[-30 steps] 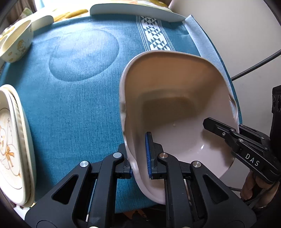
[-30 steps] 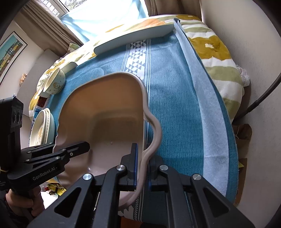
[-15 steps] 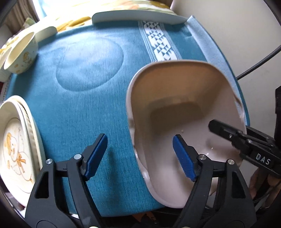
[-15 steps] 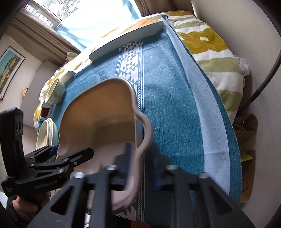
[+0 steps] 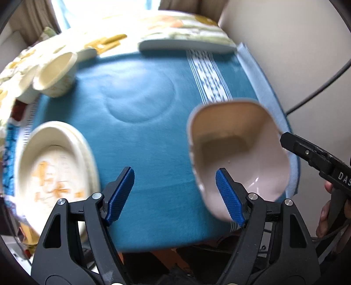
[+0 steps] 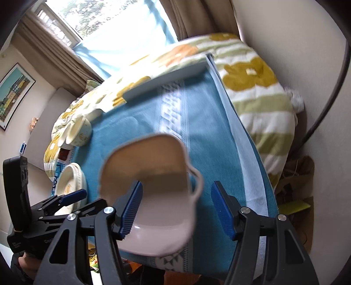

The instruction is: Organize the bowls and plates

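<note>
Left gripper (image 5: 175, 194): jaws wide apart, holding nothing. Right gripper (image 6: 176, 207): jaws have just been opening, the pink dish's (image 6: 153, 186) rim between them, untouched. Dish rests on the teal cloth (image 5: 142, 142). Right gripper body reads "DAS". Plate stack (image 5: 52, 173) sits left.

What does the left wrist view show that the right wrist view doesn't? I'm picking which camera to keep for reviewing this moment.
Only the left wrist view: the left gripper head-on with jaws open, and the stacked plates' printed face, blurred.
Only the right wrist view: the right gripper head-on with jaws open astride the dish's handle, plus the window and a framed picture.
Both: the pink handled dish resting on the blue cloth, the small cream bowl, and the flat white tray at the far edge.
</note>
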`<state>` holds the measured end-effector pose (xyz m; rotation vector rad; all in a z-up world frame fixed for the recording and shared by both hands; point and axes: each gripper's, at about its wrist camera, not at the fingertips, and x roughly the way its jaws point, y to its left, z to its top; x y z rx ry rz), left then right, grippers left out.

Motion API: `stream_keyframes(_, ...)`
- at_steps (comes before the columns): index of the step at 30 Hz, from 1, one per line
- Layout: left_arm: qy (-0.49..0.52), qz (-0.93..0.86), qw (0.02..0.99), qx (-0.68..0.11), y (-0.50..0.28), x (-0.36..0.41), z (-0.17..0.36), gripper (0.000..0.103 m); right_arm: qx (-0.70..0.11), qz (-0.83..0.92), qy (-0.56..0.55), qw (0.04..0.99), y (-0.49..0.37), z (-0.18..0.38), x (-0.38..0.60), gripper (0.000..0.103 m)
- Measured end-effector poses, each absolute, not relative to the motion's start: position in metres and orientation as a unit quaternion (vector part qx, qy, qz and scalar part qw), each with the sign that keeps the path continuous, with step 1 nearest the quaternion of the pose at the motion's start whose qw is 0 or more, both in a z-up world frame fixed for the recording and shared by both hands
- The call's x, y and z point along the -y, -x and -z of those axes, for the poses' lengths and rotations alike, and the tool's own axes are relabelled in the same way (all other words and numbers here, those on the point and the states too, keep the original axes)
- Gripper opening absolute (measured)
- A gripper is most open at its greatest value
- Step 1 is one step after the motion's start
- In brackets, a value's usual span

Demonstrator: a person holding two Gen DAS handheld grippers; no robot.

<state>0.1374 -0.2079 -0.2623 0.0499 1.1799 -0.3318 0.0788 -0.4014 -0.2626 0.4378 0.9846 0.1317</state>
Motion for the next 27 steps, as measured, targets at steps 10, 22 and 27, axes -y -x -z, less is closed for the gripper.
stream_keyframes(10, 0.009, 0.127, 0.879, -0.459, -0.135, 0.102, 0.166, 0.077, -0.385, -0.101, -0.178, 0.900, -0.094, 0.170, 0.325, 0.085)
stream_keyframes(22, 0.050, 0.057, 0.892, -0.446, -0.197, -0.035, 0.155, 0.102, -0.389, -0.147, -0.135, 0.899, -0.178, 0.143, 0.195, 0.085)
stream_keyframes(27, 0.127, 0.039, 0.865, -0.483, -0.234, -0.079, 0.187, 0.102, -0.424, -0.133, -0.101, 0.890, -0.226, 0.148, 0.162, 0.085)
